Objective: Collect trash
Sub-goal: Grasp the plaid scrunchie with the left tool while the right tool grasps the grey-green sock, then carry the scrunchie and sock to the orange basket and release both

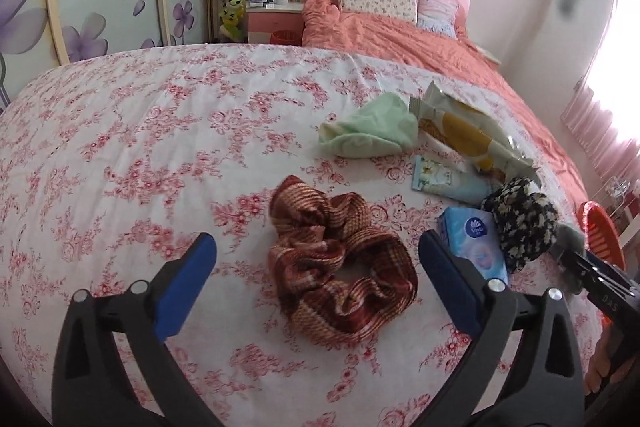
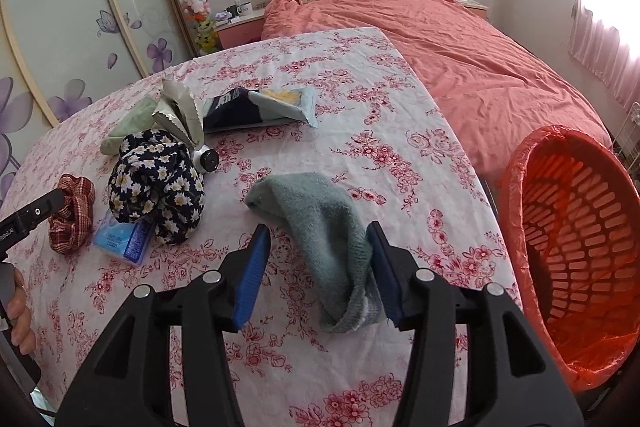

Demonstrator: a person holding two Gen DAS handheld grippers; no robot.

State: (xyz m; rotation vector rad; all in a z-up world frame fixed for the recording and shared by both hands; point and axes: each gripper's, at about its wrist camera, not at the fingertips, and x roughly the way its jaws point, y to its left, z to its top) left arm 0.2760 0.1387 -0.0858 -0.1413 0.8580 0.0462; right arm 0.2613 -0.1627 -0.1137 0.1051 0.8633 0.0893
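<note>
Orange basket (image 2: pixel 576 227) — red liner only; both grippers (image 1: pixel 316 259) (image 2: pixel 320 251) agape, gripping nothing.

Left gripper (image 1: pixel 316 259) black curved arms, blue jaws, silver screws, right gripper (image 2: pixel 318 243) alike

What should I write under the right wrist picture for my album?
Open right gripper around a grey-green sock on the flowery tablecloth, orange bin beside.

Tissue pack (image 1: pixel 474 243) half under floral scrunchie (image 1: pixel 520 223), orange basket (image 2: pixel 576 251) edge-cropped
</note>
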